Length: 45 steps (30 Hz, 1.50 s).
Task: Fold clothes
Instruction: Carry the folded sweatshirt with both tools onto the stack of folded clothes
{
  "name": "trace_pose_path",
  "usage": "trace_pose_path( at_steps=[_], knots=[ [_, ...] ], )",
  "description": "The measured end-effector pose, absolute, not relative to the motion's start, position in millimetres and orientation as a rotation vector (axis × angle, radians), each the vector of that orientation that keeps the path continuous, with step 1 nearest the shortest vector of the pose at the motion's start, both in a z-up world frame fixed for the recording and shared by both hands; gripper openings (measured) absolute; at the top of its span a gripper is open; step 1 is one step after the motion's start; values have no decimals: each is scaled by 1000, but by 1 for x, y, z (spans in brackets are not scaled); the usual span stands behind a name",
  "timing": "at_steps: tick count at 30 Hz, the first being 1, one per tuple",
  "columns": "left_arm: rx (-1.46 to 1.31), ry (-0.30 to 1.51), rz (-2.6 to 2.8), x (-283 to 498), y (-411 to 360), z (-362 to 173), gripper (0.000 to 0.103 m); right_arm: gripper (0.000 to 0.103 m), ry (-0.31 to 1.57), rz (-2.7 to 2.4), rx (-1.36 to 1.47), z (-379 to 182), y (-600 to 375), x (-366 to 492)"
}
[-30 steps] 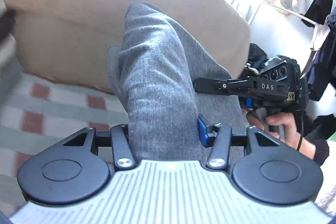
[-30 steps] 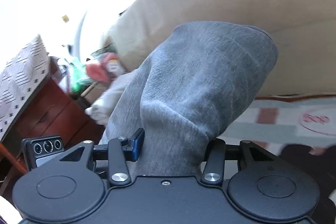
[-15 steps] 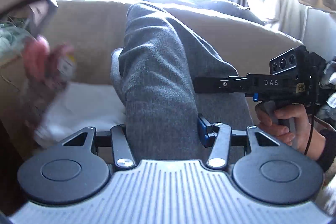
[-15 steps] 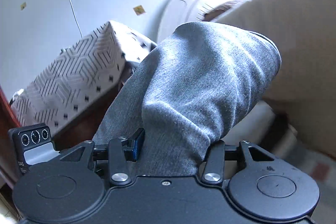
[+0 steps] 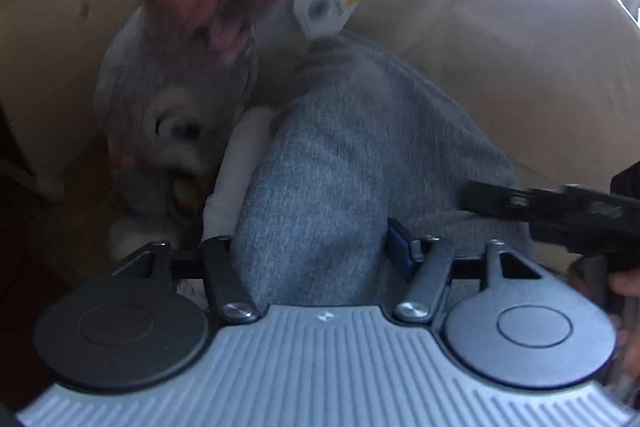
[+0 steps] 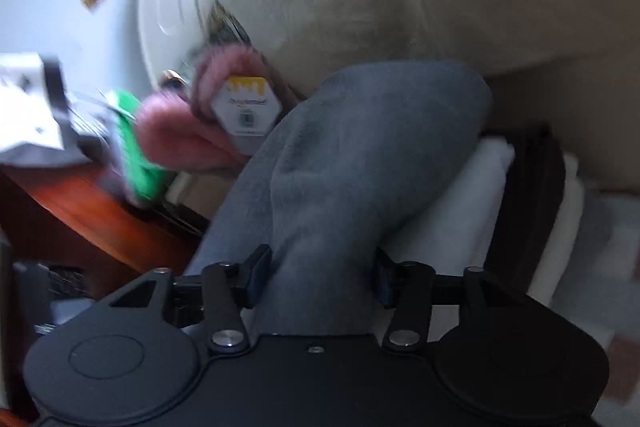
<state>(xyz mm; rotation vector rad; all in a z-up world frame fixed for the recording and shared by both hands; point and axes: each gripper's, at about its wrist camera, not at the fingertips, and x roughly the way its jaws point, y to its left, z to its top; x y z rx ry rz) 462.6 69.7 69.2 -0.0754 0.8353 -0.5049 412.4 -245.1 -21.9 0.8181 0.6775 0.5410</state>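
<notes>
A folded grey knit garment (image 5: 340,171) fills the middle of both views. My left gripper (image 5: 312,247) is shut on one end of it. My right gripper (image 6: 320,279) is shut on the other end, where the grey garment (image 6: 360,163) bulges up between the fingers. The right gripper also shows at the right edge of the left wrist view (image 5: 560,211). The garment hangs just above a stack of folded white and dark clothes (image 6: 520,187). The fingertips are hidden by the cloth.
A beige sofa arm (image 5: 500,47) rises behind the garment. A grey plush toy with pink ears and a paper tag (image 5: 180,99) lies to the left. A wooden side table (image 6: 80,207) with a green item (image 6: 136,163) stands left. The frames are blurred.
Both grippers have swung left and down with the grey garment. The plush toy and the folded stack have come close into view.
</notes>
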Motion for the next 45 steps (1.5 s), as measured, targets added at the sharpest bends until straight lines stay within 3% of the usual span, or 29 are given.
trace_pose_path(
  at_steps=[4, 13, 15, 16, 23, 32, 37, 40, 42, 45],
  knots=[
    [-13, 799, -506, 463, 64, 74, 67, 69, 658, 647, 958, -46, -271, 370],
    [25, 805, -444, 458, 47, 87, 66, 68, 651, 749, 1078, -51, -245, 319],
    [45, 793, -429, 455, 45, 88, 66, 23, 657, 742, 1104, -49, -234, 316],
    [61, 772, -423, 450, 43, 91, 67, 20, 660, 739, 1117, -48, -229, 314],
    [167, 625, -380, 419, 30, 112, 71, 21, 714, 695, 897, -55, -200, 299],
    [298, 430, -391, 378, 5, 136, 68, 24, 710, 721, 1033, -67, -198, 294],
    [358, 548, -391, 389, -4, 104, 68, 38, 664, 752, 1024, -62, -213, 309],
    [362, 598, -334, 397, 7, 83, 69, 38, 598, 773, 1000, -51, -241, 307],
    [336, 583, -285, 392, 20, 86, 61, 38, 532, 718, 1054, -51, -268, 313],
    [366, 559, -391, 367, 9, 85, 60, 38, 486, 638, 1129, -52, -300, 333]
  ],
)
